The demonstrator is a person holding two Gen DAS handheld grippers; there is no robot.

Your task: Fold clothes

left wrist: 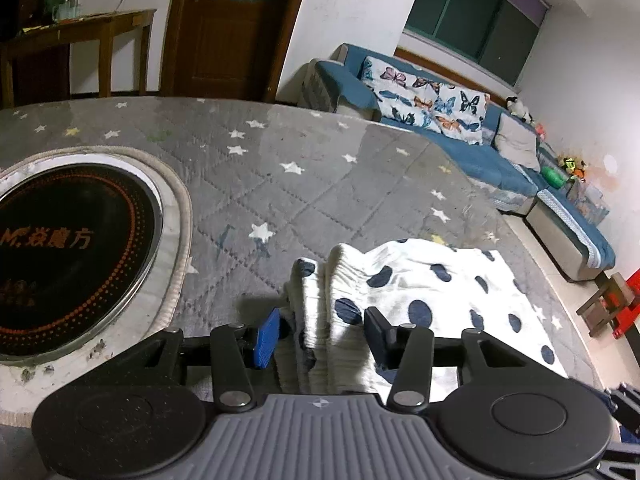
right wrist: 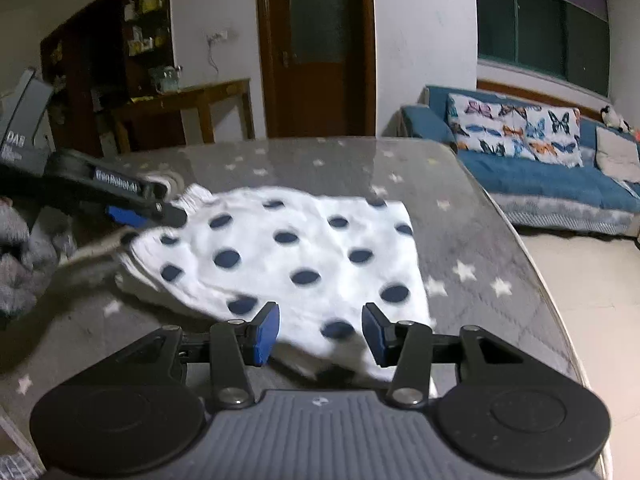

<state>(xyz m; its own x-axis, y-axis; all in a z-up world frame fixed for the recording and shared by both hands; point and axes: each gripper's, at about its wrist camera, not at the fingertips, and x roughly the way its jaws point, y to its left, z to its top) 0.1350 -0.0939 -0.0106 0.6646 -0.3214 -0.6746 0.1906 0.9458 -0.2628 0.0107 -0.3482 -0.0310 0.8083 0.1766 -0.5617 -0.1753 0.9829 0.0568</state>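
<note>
Two grippers in play, both standing roughly half open. Left gripper (left wrist: 322,332) first: sitting over the bunched, ribbed end of the polka-dot garment (left wrist: 440,280), with a ridge of cloth right between the pads. Can't tell whether actually pinching or only straddling it. Right gripper (right wrist: 320,330): parked over the near edge of the same garment, pads apart, not gripping anything as far as can be made out, though pretty blurry there. Garment itself: spread mostly flat on the grey star-print table (left wrist: 320,184), near the table's rounded edge on the sofa (left wrist: 460,152) side, bunched end toward the left gripper. Now the worry list. Could grab only the top layer on the left, given that rucked-up end, and end up peeling the layers apart instead of carrying a clean fold. Could also drag the whole thing rather than fold it, thanks to a shiny, slick-looking table cover. Might end up lopsided too, with one side holding a thick wad and the other a thin flat edge. Also worth minding the drop off the table edge just beside the cloth, and the round black cooker plate (left wrist: 72,248) sunk into the table further left, well apart from the garment. Containers: no basket or bin anywhere in either view. Only some glass jars (left wrist: 66,4) on the wooden side table (left wrist: 100,24) way back by the door (left wrist: 236,28), too small to tell the contents.
</note>
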